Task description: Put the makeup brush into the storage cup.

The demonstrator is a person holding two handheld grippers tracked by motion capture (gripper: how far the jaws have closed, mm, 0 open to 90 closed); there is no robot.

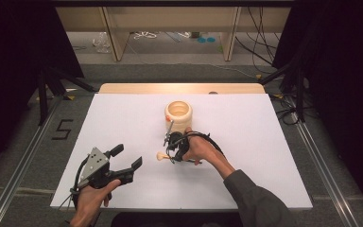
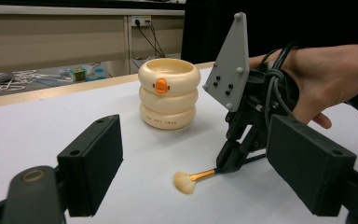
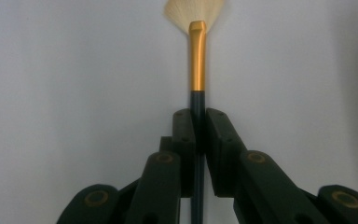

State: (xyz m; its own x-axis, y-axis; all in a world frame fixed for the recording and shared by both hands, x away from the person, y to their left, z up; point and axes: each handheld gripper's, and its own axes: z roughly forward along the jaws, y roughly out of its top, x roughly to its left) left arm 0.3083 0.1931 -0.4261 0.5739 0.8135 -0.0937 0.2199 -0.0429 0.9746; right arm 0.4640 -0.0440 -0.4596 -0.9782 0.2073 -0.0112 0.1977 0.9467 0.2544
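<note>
The right gripper (image 3: 199,128) clamps the brush (image 2: 192,179) near the cream holder (image 2: 169,93); the left gripper (image 2: 193,168) stands wide.

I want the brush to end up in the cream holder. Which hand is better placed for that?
Right. Its tool is shut on the brush handle, and the cream holder stands just beyond it. The left tool sits open and empty, farther from the holder.

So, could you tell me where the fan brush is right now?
The fan brush lies low on the white table, its handle clamped in the right gripper, just in front of the cream ringed pot.
</note>
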